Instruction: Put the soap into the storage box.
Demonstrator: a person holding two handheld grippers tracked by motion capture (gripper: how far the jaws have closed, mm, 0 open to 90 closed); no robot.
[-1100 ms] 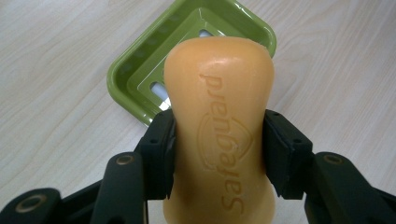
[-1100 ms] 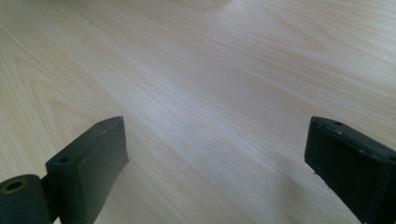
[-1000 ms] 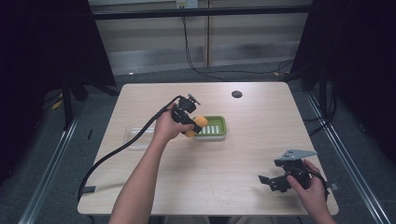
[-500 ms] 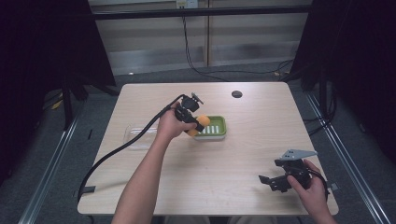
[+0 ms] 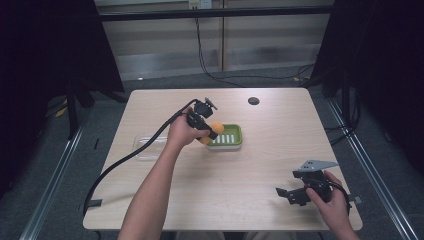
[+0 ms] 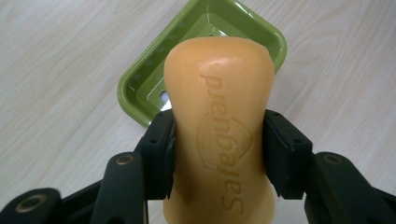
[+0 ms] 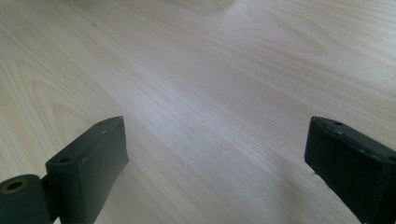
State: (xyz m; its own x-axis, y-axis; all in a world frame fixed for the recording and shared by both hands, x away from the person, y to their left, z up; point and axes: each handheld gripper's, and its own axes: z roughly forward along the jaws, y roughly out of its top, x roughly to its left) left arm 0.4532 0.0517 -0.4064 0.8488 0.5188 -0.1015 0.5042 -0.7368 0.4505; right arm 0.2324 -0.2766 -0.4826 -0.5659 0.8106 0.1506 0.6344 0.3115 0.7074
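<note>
My left gripper point(image 5: 212, 131) is shut on an orange soap bar point(image 5: 214, 129) with embossed lettering point(image 6: 219, 135), held above the left end of a green slotted soap dish point(image 5: 227, 136). In the left gripper view the dish point(image 6: 140, 84) lies below and behind the soap, its far corner past the bar's top. My right gripper point(image 5: 287, 194) rests low at the table's front right, jaws wide open over bare wood point(image 7: 215, 140) with nothing between them.
A clear plastic lid point(image 5: 147, 146) lies flat left of the dish, under the left forearm. A dark round hole point(image 5: 253, 101) sits near the table's far edge. The left gripper's black cable point(image 5: 125, 160) trails off the front left corner.
The left gripper has carried the soap a little to the right, from the dish's left edge to over its left end. The right gripper has stayed put.
</note>
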